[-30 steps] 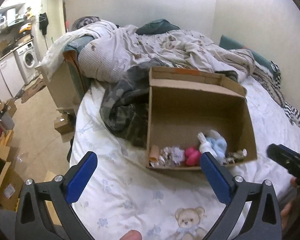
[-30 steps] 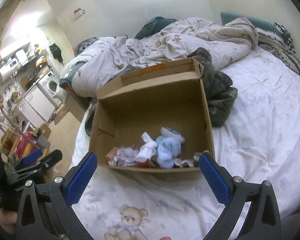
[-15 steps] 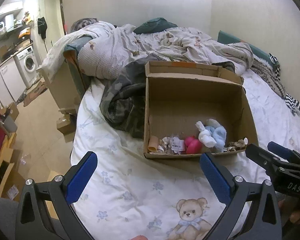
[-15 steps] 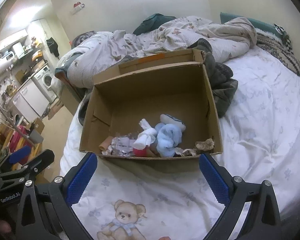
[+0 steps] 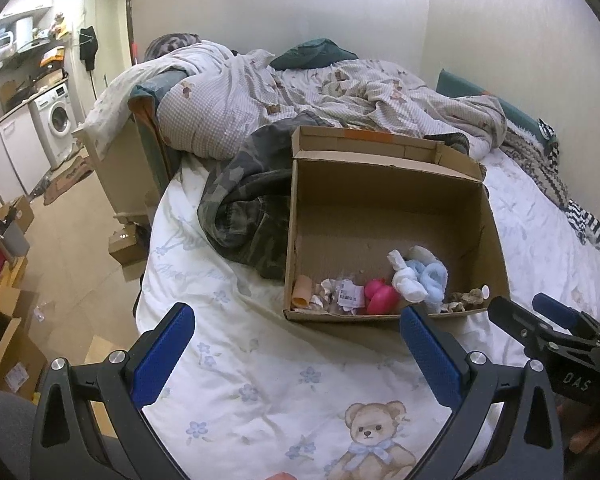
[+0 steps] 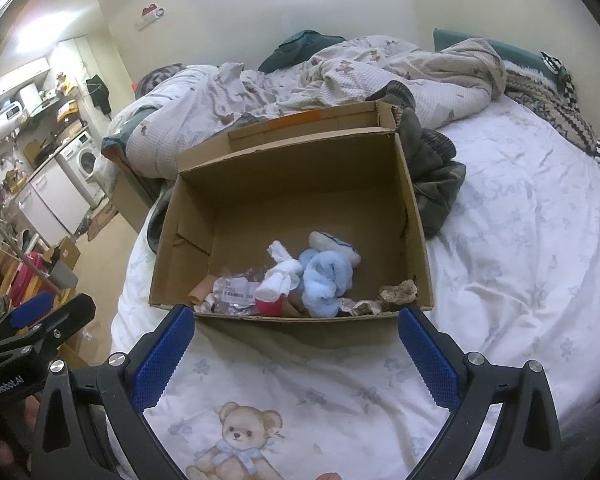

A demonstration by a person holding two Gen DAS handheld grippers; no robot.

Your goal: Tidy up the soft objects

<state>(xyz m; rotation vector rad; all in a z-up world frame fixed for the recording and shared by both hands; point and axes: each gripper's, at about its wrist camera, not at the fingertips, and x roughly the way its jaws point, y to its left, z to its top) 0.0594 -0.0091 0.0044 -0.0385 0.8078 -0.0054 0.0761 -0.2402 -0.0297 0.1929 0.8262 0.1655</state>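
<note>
Cardboard makes up the open box [image 5: 384,204] that sits on the white printed bedsheet [image 5: 260,368], its flaps up and its near wall low, with a camouflage garment [image 5: 244,208] bunched against its left side in the left wrist view. Along the near wall inside the box lies a row of soft things: a tan roll [image 5: 302,295] at the left corner, crumpled clear packaging with a label [image 5: 346,296], a pink item [image 5: 381,298], a white knotted sock [image 5: 406,284], a fluffy light-blue piece [image 5: 431,278], and some beige lacy fabric [image 5: 466,299] toward the right corner. The right wrist view shows the same cluster, with the white sock [image 6: 282,274] resting against the light-blue piece [image 6: 326,278] and the beige fabric [image 6: 398,294] just beside the right wall of the box [image 6: 300,184]. The left gripper [image 5: 298,354] hangs over the sheet in front of the box with its blue-padded fingers spread wide and nothing between them. The right gripper [image 6: 296,354] hovers likewise in front of the near wall, jaws wide apart and empty. Each gripper shows at the edge of the other's view, side by side and well short of the soft things. A teddy bear print [image 6: 240,436] on the sheet lies between the right gripper's fingers, and a rumpled checked duvet [image 5: 260,96] is heaped behind the box.
</note>
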